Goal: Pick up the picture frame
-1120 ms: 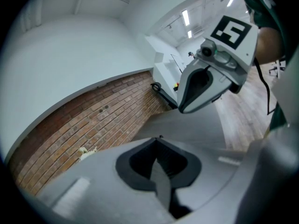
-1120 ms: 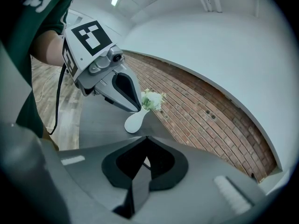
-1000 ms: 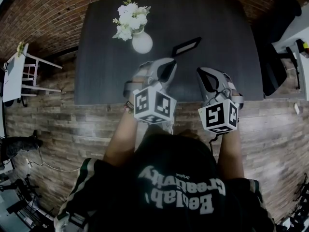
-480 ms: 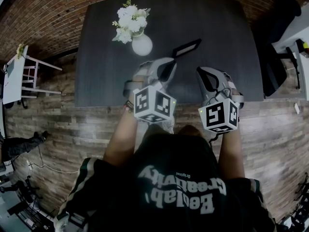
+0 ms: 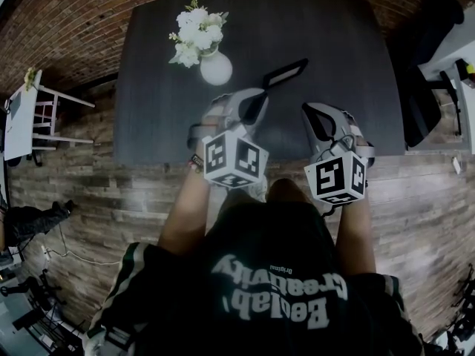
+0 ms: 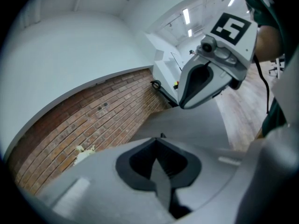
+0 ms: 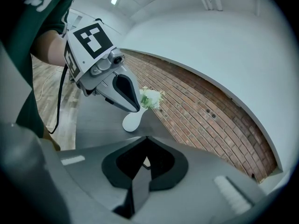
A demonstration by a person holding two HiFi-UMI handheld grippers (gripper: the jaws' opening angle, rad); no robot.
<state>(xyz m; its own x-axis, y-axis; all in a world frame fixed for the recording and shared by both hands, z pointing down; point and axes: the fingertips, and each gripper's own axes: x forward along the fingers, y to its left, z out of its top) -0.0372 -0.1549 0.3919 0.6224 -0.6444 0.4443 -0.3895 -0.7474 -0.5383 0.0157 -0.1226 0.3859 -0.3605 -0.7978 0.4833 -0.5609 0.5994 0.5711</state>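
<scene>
head view: a dark grey rectangular desk (image 5: pixel 334 43), far edge along a red brick wall (image 5: pixel 67 21), near edge towards a wood-plank floor (image 5: pixel 111 191). close to the far left corner, a round white vase (image 5: pixel 216 69) holding white flowers (image 5: pixel 194 32). about the middle of the desk and just right of the vase, a thin black rectangular picture frame (image 5: pixel 286 73), seen as a narrow slanted bar, resting on the desk and held by nothing. left gripper (image 5: pixel 262 95), grey with a marker cube, reaching over the near edge, tip just at the frame's nearer end; contact there not to be made out. right gripper (image 5: pixel 306 110) beside it over the near edge, apart from the frame, pointing the same way

left gripper view: both fingers pressed together along one seam (image 6: pixel 160 139), nothing between them. beyond, bare desk top (image 6: pixel 196 125), brick wall (image 6: pixel 93 120) and a pale scrap of the flowers (image 6: pixel 84 150) at the left. right gripper (image 6: pixel 182 105) hanging above the desk at the upper right

right gripper view: fingers likewise closed tip to tip (image 7: pixel 145 141), gripping nothing. ahead, the vase (image 7: pixel 132 121) with its flowers (image 7: pixel 151 98) on the desk (image 7: pixel 93 125), brick wall (image 7: pixel 210 120) running off to the right. left gripper (image 7: pixel 136 109) slanting down just in front of the vase
</scene>
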